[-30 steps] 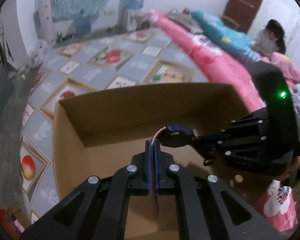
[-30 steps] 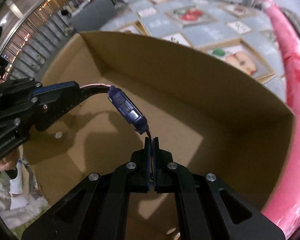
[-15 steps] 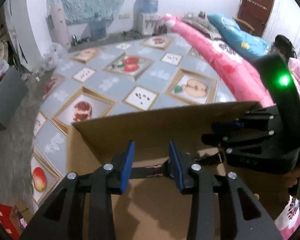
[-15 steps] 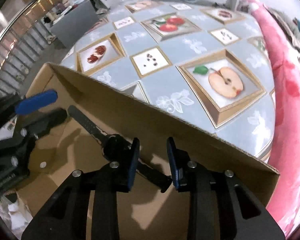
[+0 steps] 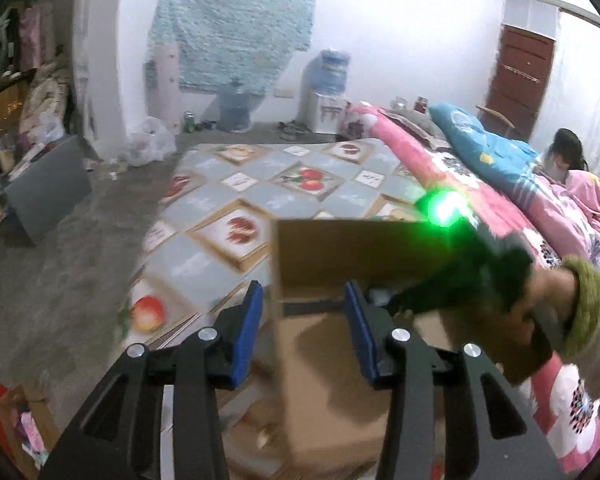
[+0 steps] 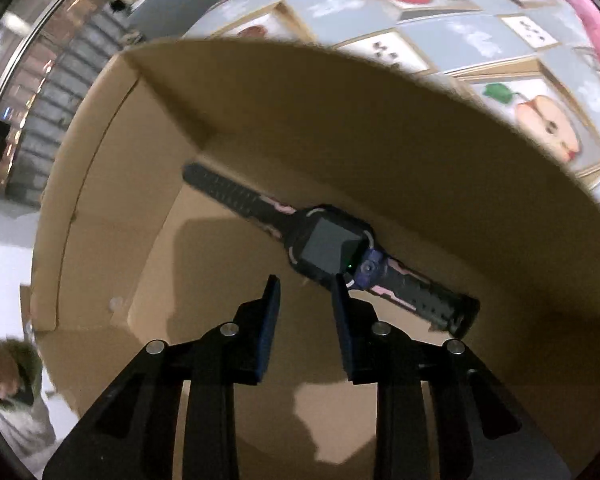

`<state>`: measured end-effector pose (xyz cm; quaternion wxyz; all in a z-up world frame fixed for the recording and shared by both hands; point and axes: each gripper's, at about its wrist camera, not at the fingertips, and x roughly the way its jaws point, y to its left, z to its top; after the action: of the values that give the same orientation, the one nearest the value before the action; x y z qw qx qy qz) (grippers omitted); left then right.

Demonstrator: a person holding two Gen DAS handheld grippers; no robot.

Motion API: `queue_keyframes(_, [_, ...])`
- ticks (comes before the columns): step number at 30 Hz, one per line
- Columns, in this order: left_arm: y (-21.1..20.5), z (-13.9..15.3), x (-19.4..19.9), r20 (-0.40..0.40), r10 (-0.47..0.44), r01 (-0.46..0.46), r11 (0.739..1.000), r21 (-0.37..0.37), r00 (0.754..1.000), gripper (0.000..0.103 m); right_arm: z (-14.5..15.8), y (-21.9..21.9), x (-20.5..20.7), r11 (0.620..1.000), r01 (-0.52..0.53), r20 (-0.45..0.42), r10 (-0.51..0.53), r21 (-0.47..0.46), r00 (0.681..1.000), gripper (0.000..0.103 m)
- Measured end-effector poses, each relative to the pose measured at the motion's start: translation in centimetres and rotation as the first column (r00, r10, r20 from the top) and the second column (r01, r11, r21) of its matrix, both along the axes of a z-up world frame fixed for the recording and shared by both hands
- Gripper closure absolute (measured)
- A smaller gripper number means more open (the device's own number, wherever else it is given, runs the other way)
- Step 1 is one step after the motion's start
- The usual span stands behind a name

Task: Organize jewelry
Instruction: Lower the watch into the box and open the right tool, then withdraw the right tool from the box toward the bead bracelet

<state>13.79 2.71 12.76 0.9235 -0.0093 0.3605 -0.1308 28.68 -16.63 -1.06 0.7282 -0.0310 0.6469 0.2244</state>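
watch (image 6: 332,252) lies flat in my box (image 6: 112,184); both tools, right (image 6: 305,292) closing and left (image 5: 302,300) opening, are empty, so i'd lift clear gently.

A lived-in room of a home is shown, used for sleeping. Bedding in pink (image 5: 416,160) and blue (image 5: 488,148) is piled along one side, where a person (image 5: 564,156) is seen, and a mat printed with fruit (image 5: 268,196) is spread over a bare grey floor (image 5: 72,264). A water dispenser (image 5: 326,92) with a spare bottle (image 5: 232,110) is set against the white wall under a hung blue cloth (image 5: 236,28), and a brown door (image 5: 518,76), plastic bags (image 5: 148,146) and cluttered shelves (image 5: 16,92) are also seen.
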Motion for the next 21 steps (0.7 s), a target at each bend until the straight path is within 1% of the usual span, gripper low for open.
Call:
queue_keyframes(2, [1.9, -0.4, -2.0, 0.003, 0.043, -0.043, 0.999, -0.019, 0.999, 0.061, 0.1, -0.4, 0.2, 1.0, 0.031, -0.005, -0.031, 0.0, 1.0, 0.076])
queue_keyframes(5, [4.1, -1.2, -4.4, 0.007, 0.098, -0.098, 0.993, -0.063, 0.995, 0.06, 0.8, -0.6, -0.4, 0.998, 0.046, -0.004, -0.045, 0.032, 0.999, 0.076])
queue_keyframes(8, [5.4, -2.2, -6.7, 0.005, 0.141, -0.139, 0.985, -0.099, 0.99, 0.06, 1.5, 0.1, -1.4, 0.999, 0.016, -0.004, -0.016, 0.042, 1.0, 0.076])
queue_keyframes(10, [5.5, -2.7, -8.0, 0.008, 0.15, -0.148, 0.983, -0.108, 0.989, 0.06, 1.3, 0.4, -1.8, 1.0, 0.002, -0.013, -0.001, 0.016, 1.0, 0.076])
queue_keyframes(12, [5.4, -3.0, -9.2, 0.02, 0.153, -0.15, 0.982, -0.112, 0.988, 0.06, 1.1, 0.4, -2.1, 0.999, 0.013, 0.002, -0.013, -0.035, 1.0, 0.076])
queue_keyframes(14, [5.2, -3.1, -10.2, 0.036, 0.148, -0.143, 0.983, -0.112, 0.988, 0.06, 1.7, 0.0, -2.1, 0.999, 0.028, 0.018, -0.028, -0.032, 0.999, 0.076])
queue_keyframes(17, [4.9, -3.3, -11.6, 0.047, 0.136, -0.13, 0.985, -0.117, 0.99, 0.06, 4.9, -0.6, -4.1, 1.0, 0.026, 0.093, -0.026, -0.004, 0.995, 0.076])
queue_keyframes(19, [4.8, -3.7, -12.5, 0.053, 0.125, -0.118, 0.986, -0.117, 0.991, 0.06, 8.1, -1.4, -7.0, 0.999, 0.004, 0.18, -0.011, 0.041, 0.984, 0.07])
queue_keyframes(20, [4.6, -4.0, -12.7, 0.053, 0.119, -0.112, 0.987, -0.114, 0.991, 0.06, 10.0, -2.2, -9.1, 0.996, -0.011, 0.227, -0.009, 0.088, 0.974, 0.068])
queue_keyframes(21, [4.3, -4.3, -13.0, 0.051, 0.108, -0.103, 0.989, -0.104, 0.993, 0.06, 10.9, -2.6, -10.4, 0.993, -0.022, 0.252, -0.009, 0.119, 0.968, 0.067])
